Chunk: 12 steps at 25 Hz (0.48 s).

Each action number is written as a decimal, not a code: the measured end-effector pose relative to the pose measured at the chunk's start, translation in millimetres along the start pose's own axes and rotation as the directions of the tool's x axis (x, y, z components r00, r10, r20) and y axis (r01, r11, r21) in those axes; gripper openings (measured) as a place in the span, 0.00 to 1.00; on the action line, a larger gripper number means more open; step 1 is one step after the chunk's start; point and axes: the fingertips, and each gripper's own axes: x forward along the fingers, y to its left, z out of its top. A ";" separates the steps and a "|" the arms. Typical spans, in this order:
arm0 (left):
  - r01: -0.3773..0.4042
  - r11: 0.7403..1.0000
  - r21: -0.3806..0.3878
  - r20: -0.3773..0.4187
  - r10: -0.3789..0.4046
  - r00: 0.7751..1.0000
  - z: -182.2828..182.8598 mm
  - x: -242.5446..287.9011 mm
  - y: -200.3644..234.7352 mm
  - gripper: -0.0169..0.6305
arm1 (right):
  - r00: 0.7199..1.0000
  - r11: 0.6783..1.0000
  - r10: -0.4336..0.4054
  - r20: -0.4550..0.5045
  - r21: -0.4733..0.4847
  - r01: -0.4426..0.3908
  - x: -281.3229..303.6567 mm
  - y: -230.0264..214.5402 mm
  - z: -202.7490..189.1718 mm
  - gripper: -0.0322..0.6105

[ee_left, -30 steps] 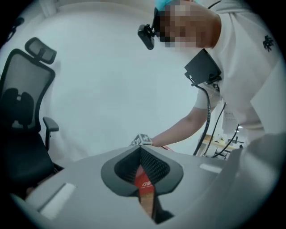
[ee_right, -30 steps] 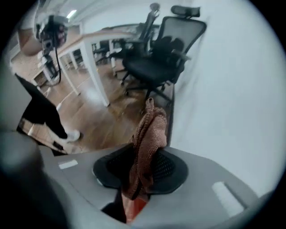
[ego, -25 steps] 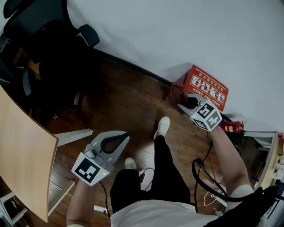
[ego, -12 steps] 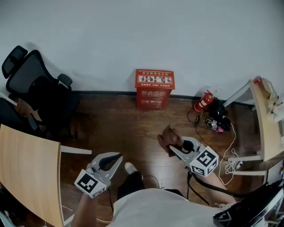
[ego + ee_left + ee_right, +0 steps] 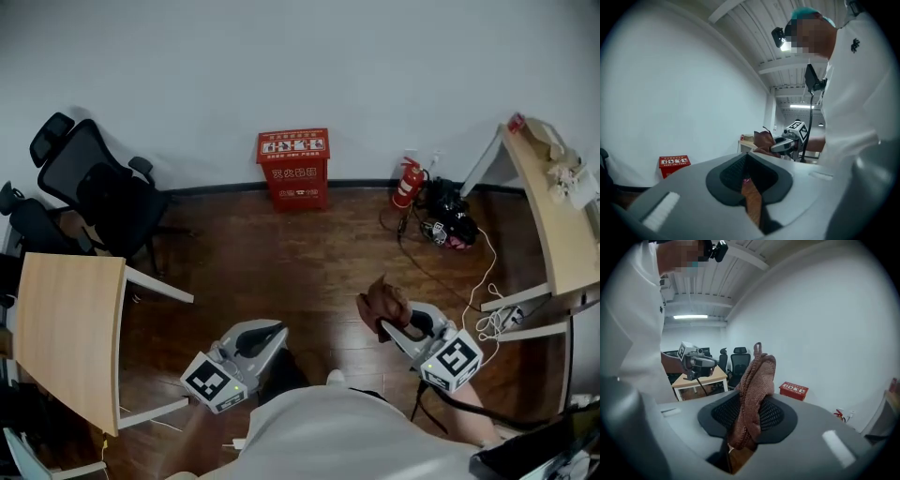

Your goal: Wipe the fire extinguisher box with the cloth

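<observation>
The red fire extinguisher box (image 5: 293, 167) stands on the wooden floor against the white wall, far from both grippers. It also shows small in the left gripper view as the red box (image 5: 673, 162) and in the right gripper view as the red box (image 5: 793, 389). My right gripper (image 5: 392, 324) is low at the right, shut on a bunched brown cloth (image 5: 384, 302) that sticks up out of its jaws; close up, the cloth (image 5: 757, 385) hangs between the dark pads. My left gripper (image 5: 274, 332) is low at the left, shut and holding nothing.
A red fire extinguisher (image 5: 406, 183) stands right of the box, beside a black bag and tangled cables (image 5: 448, 225). Black office chairs (image 5: 94, 183) are at the left. A wooden table (image 5: 66, 333) is at the near left and another table (image 5: 553, 211) at the right.
One second ago my right gripper and the cloth were right at the box. Both are now far back from it, and the head view has swung and pulled out to take in the whole room.
</observation>
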 end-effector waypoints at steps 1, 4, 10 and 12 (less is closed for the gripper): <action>0.005 1.000 0.010 -0.004 -0.005 1.000 1.4 2.8 -12.9 0.03 | 1.000 1.000 -0.006 0.002 0.001 0.006 -13.0 2.7 -3.7 0.21; 0.022 0.999 0.037 0.003 -0.022 1.000 10.1 7.6 -38.3 0.03 | 0.999 1.000 -0.026 0.027 -0.009 0.026 -41.0 11.3 -5.2 0.21; 0.042 0.994 0.106 0.016 -0.044 0.999 25.1 17.8 -68.7 0.03 | 0.995 0.998 -0.060 0.075 -0.020 0.062 -70.8 14.9 -8.2 0.21; 0.041 0.993 0.113 0.021 -0.044 0.999 27.5 21.0 -76.2 0.03 | 0.996 0.998 -0.051 0.080 -0.030 0.053 -75.3 17.0 -8.4 0.21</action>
